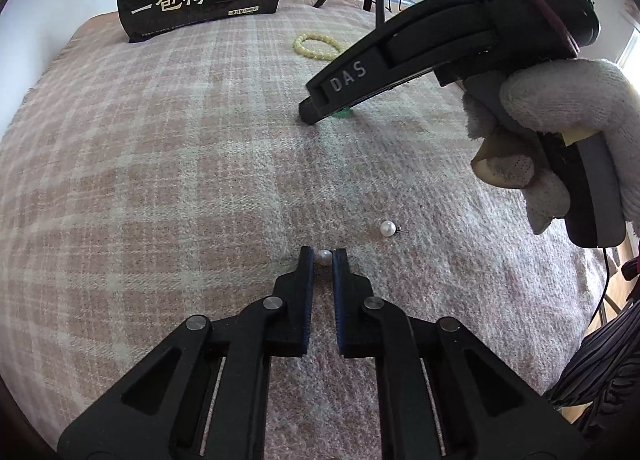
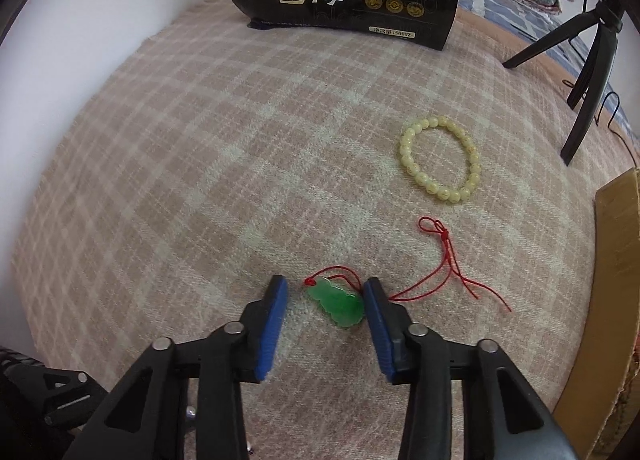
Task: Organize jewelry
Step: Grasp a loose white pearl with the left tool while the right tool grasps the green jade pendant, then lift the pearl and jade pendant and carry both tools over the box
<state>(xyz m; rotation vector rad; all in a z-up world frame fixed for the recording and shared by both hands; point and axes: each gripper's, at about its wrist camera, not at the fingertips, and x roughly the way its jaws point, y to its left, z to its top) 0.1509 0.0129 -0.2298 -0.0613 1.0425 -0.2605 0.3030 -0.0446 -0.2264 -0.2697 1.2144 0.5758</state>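
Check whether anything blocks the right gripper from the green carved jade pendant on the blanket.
Nothing visible does. The green carved jade pendant lies between the right gripper's blue pads, only its own thin red cord trailing off to the right.

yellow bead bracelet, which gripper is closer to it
Right. The right gripper straddles the green pendant just short of the bracelet; the left gripper is farther back, shut on a pearl.

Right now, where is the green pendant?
In the right wrist view, the green pendant lies on the plaid blanket between the right tool's blue fingers.
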